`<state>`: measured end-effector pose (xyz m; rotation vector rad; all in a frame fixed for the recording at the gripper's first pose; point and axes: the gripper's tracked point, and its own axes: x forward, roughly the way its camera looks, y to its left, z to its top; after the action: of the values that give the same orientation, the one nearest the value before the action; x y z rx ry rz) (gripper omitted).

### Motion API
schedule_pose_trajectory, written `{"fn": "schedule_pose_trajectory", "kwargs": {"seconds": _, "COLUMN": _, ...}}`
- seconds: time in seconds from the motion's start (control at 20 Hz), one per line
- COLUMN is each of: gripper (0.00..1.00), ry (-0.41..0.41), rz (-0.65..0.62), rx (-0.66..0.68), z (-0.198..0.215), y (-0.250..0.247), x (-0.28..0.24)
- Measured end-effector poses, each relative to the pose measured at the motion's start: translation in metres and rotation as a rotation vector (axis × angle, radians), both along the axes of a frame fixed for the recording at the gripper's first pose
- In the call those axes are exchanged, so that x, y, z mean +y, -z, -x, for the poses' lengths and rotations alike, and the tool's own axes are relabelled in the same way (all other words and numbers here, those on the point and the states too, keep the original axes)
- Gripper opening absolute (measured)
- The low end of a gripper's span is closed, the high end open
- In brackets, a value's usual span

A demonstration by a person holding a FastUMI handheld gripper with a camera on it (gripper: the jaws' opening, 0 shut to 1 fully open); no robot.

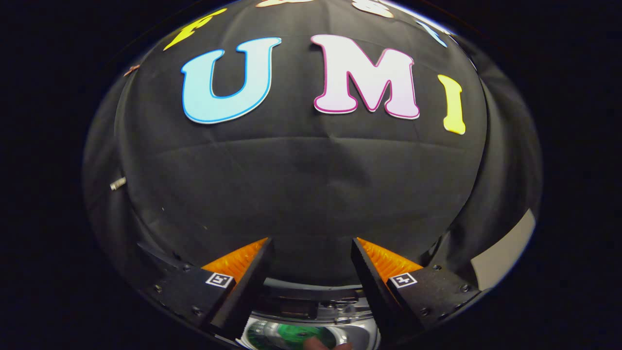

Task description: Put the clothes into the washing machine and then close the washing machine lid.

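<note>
**Claw raised above the washer, nothing in it**

The claw (311,248) stands wide, its two fingers well apart with only the booth's dark cloth wall beyond them. It points level at that wall, so it seems lifted clear of the work. Near and below, between the finger bases, part of the washing machine (311,311) shows, with something green (296,334) in its shiny opening; whether that is clothing I cannot tell. The lid's position is unclear.
</note>
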<state>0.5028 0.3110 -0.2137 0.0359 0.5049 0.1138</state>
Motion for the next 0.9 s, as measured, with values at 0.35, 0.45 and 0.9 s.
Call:
{"fn": "schedule_pose_trajectory", "kwargs": {"seconds": 0.35, "gripper": 1.00, "ry": -0.056, "rz": 0.004, "rx": 0.056, "z": 0.019, "y": 0.004, "x": 0.000}}
{"fn": "schedule_pose_trajectory", "kwargs": {"seconds": 0.45, "gripper": 1.00, "ry": -0.063, "rz": 0.005, "rx": 0.062, "z": 0.029, "y": 0.003, "x": -0.002}}
{"fn": "schedule_pose_trajectory", "kwargs": {"seconds": 0.9, "gripper": 1.00, "ry": -0.079, "rz": -0.006, "rx": -0.022, "z": 0.072, "y": -0.006, "x": -0.007}}
